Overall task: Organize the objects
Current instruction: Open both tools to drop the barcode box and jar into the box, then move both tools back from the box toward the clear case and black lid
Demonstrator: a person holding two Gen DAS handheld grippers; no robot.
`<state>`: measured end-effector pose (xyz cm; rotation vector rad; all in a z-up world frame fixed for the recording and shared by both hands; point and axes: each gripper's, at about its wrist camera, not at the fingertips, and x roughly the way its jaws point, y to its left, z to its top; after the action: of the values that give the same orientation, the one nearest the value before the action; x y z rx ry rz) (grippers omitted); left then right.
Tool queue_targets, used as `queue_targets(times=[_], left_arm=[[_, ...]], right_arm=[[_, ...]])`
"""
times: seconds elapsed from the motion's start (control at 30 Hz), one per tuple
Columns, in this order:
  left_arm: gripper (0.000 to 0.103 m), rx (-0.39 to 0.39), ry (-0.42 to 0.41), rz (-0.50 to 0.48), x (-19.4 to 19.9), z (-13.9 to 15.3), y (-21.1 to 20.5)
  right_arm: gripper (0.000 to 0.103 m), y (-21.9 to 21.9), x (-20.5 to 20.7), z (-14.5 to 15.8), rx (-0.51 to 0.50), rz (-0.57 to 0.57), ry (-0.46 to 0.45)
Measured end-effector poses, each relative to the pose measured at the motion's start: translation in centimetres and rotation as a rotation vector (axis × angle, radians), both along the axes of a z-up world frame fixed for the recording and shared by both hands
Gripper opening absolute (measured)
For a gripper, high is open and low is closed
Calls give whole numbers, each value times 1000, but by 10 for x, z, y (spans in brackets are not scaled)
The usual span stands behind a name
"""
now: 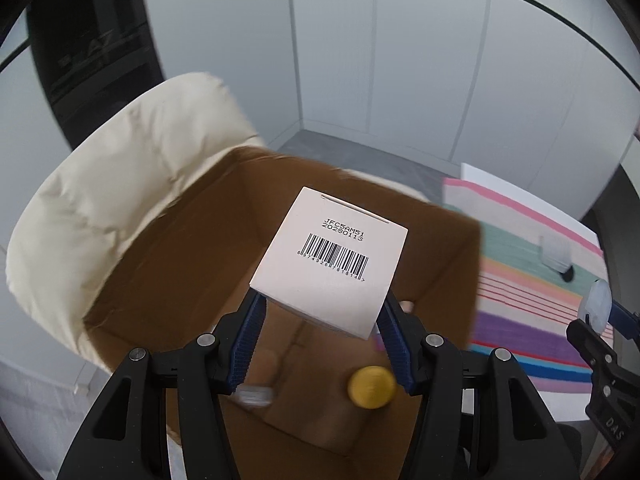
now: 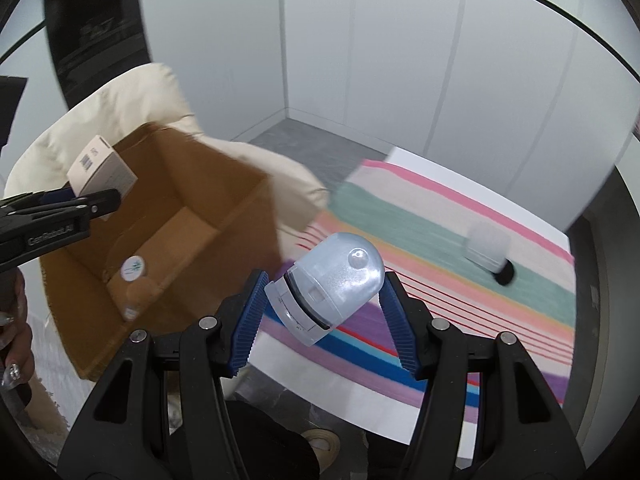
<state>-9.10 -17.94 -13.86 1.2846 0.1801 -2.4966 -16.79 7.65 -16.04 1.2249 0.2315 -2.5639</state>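
My left gripper (image 1: 320, 312) is shut on a small pale pink carton (image 1: 330, 258) with a barcode, held above the open cardboard box (image 1: 168, 264). In the right wrist view that carton (image 2: 102, 170) hangs over the box's (image 2: 236, 216) far left corner. My right gripper (image 2: 324, 292) is shut on a pale blue domed plastic gadget (image 2: 332, 284), over the striped mat (image 2: 440, 280) just right of the box. The same gadget (image 1: 598, 306) shows at the right edge of the left wrist view. Inside the box lie a yellow-capped item (image 1: 372, 386) and a round white-lidded jar (image 2: 134, 268).
The box rests against a cream padded cushion (image 1: 120, 184). On the striped mat stands a small frosted bottle with a black cap (image 2: 490, 254). A person's hand (image 2: 14, 344) shows at the lower left of the right wrist view. Grey wall panels stand behind.
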Motion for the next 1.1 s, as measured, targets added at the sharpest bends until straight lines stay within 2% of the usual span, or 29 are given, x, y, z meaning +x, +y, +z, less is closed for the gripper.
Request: queue_targets(times=[0.27,0.57,0.63,0.67,0.7,0.73,0.77,0.8,0.9,1.1], left_arm=[[58,-32,-16,68,13,-7,-40],[58,28,-31,123,20,-8,-71],[60,15,-20,118,18,-6,-73],[63,2,-21,116,18,-5,-73],[73,-10,-27,119,17,-5,-72],[78,-11,-39,120,14,-7,-73],[88,-1,-47,122,13,-8,-73],[91,10,-52,126,13,-9,-74],[91,49,-69,127,13,-12,-74],[91,48,-69,128,14,-13,-69]], right_arm=[[60,-73,5,-7,11,128,-13],[60,-132,13,-18,22,226,-29],[60,-140,14,-20,32,240,-31],[62,-145,14,-22,35,257,-42],[67,-148,14,-24,40,269,-51],[88,-151,15,-26,54,272,-57],[103,-154,16,-28,72,269,-54],[103,-154,18,-28,82,270,-35],[103,-155,22,-29,100,279,-17],[103,-152,18,-31,93,278,-37]])
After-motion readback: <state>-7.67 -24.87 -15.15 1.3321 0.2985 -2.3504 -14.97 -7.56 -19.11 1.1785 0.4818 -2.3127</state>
